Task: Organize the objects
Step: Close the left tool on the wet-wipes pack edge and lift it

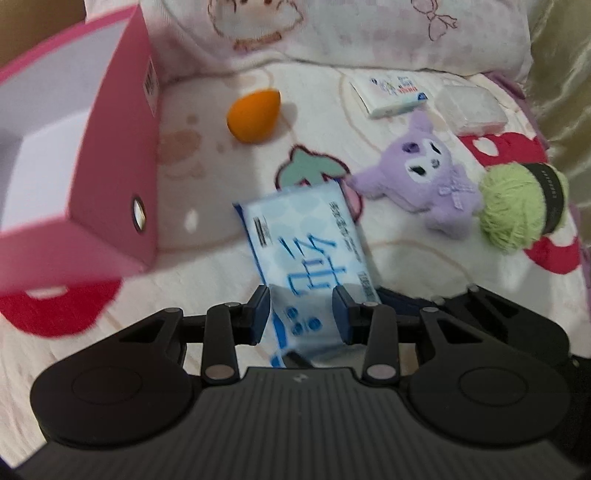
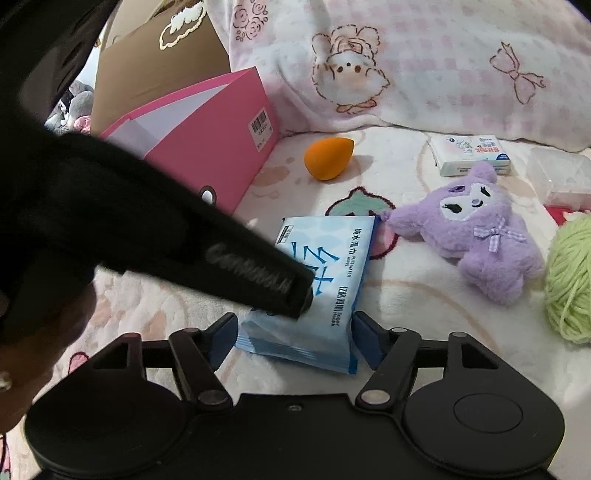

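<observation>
— Where's the wipes pack right now?

— Low centre of both views. The blue wipes pack (image 1: 306, 258) sits with its near end between the left gripper (image 1: 302, 314) fingers (image 1: 263, 314), which pinch it from both sides; the wrapper crumples there. In the right wrist view the right gripper (image 2: 294, 341) has its fingers (image 2: 364, 343) spread, one on each side of the pack's (image 2: 325, 288) near corner. I can't tell if they touch it.

— What crosses the right view?

— The left gripper's black body (image 2: 221, 254), running from the left of the frame down onto the pack.

— And the box?

— The pink box (image 1: 110, 155) stands open at the upper left of the left view, its near corner close to the pack's left edge, with a strip of bed blanket (image 1: 207, 266) between them.

— Anything crowding the other side?

— A purple plush (image 1: 424, 181) lies right of centre, its ear tip almost at the pack's far corner. A green yarn ball (image 1: 517, 206) presses against the plush at the right edge.

— Further back?

— An orange sponge egg (image 1: 253, 114) near the box's far side, a small tissue packet (image 1: 388, 92) and a clear plastic case (image 1: 469, 107) in the upper right, all below the pillow (image 1: 369, 33). Open blanket lies between the sponge and the pack.
</observation>
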### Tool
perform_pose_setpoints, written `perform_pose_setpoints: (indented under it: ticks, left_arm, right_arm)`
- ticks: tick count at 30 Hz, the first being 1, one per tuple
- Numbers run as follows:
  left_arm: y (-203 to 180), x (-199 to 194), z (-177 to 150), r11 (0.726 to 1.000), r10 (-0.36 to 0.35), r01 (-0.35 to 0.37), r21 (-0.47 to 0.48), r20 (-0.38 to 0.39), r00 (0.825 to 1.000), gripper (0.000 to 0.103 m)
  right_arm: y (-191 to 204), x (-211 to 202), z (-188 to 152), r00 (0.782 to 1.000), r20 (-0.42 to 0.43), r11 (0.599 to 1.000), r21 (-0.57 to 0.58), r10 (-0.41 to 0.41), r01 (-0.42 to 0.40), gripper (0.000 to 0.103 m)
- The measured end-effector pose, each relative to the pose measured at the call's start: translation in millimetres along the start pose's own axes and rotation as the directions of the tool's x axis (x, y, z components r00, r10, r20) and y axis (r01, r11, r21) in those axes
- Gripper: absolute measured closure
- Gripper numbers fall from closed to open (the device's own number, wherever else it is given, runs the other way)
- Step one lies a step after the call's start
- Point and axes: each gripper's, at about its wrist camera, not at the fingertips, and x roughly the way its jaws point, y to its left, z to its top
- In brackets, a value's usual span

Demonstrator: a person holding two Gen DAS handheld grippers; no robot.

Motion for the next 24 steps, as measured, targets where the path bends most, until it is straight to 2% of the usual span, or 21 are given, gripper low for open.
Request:
perform_pose_setpoints:
  ticks: [2, 6, 9, 11, 15, 19, 24]
  left_arm:
    - [1.1, 3.7, 3.7, 1.000, 0.002, -0.002, 0.018, -0.001, 1.000, 0.067]
    - [5.4, 7.1, 8.6, 0.999, -0.046, 0.046, -0.020, -0.013, 0.999, 0.067]
    - [0.7, 10.1, 8.9, 1.000, -0.027, 0.028, 0.006, -0.025, 0.999, 0.069]
    - [-1.2, 9.8, 9.8, 0.999, -0.024, 0.024, 0.034, -0.024, 0.999, 0.069]
    - [4.2, 9.4, 13.1, 0.999, -0.032, 0.032, 0.030, -0.021, 0.999, 0.068]
    - [7.6, 7.2, 9.7, 0.997, 0.014, -0.015, 0.070, 0.011, 1.000, 0.069]
    - [14.2, 6.7, 4.0, 0.999, -0.009, 0.008, 0.050, 0.008, 1.000, 0.065]
  right_arm:
    - [2.1, 2.2, -1.5, 1.000, -0.001, 1.000, -0.018, -0.009, 0.009, 0.028]
    - [4.7, 6.6, -6.4, 1.000, -0.001, 0.999, -0.034, -0.012, 0.012, 0.026]
    - [9.4, 15.6, -5.6, 0.999, -0.012, 0.996, -0.089, -0.031, 0.030, 0.023]
    - [10.2, 17.1, -4.6, 1.000, -0.007, 0.996, -0.080, -0.027, 0.027, 0.020]
    - [12.3, 14.6, -7.1, 0.999, 0.003, 0.996, -0.077, -0.038, 0.038, 0.021]
    - [17.7, 8.7, -14.1, 0.997, 0.010, 0.993, -0.091, -0.072, 0.072, 0.021]
    - [19.2, 8.8, -20.5, 0.993, 0.028, 0.990, -0.077, -0.119, 0.120, 0.020]
